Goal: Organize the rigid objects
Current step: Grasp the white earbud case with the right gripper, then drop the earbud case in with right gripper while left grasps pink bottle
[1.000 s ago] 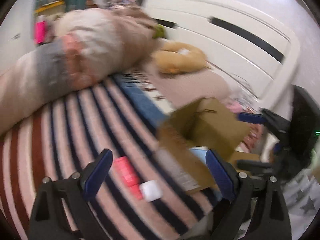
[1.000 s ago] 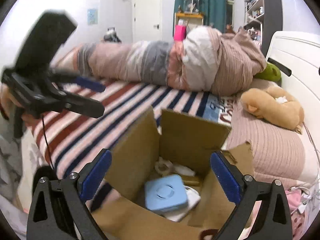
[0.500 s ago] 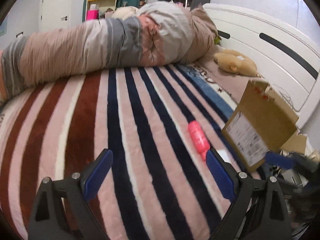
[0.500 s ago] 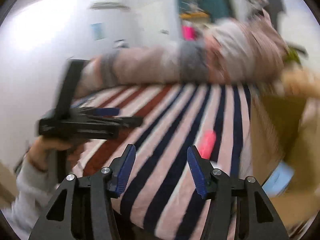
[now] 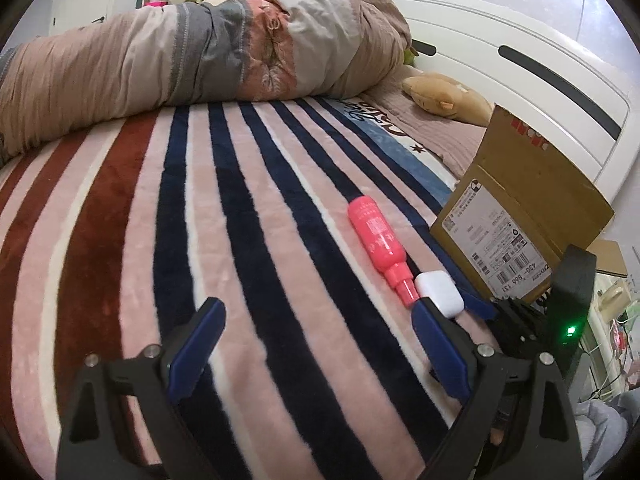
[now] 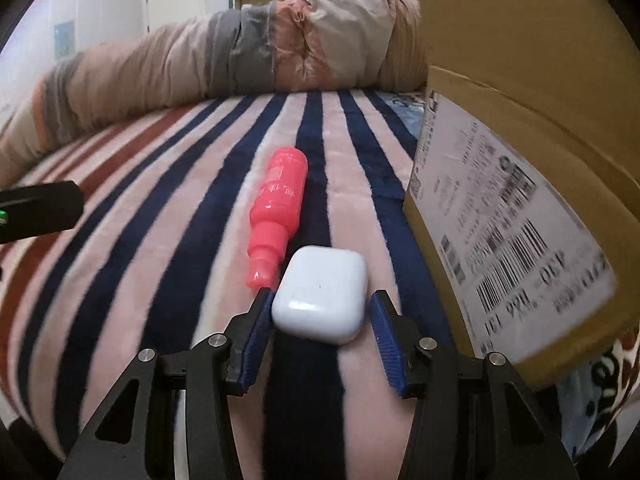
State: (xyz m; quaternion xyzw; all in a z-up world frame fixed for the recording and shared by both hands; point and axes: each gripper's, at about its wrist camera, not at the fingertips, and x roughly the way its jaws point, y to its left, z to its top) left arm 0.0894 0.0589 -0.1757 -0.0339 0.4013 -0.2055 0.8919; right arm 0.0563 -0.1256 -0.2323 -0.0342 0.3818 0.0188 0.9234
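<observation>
Right gripper (image 6: 320,312) low over striped blanket (image 6: 168,216), jaws part-spread around white earbud case (image 6: 320,296); left pad touching or nearly touching case, right pad just clear, no firm clamp seen. Pink bottle (image 6: 280,204) at 11 o'clock from case, nozzle just beside it. Cardboard box (image 6: 520,200) at 3 o'clock, label facing. Left gripper (image 5: 316,344) spread wide, holding nothing, hovering over blanket; case (image 5: 439,294) near its right fingertip

Even indoor light, strong fisheye bending, box label (image 6: 508,248) motion-blurred.
</observation>
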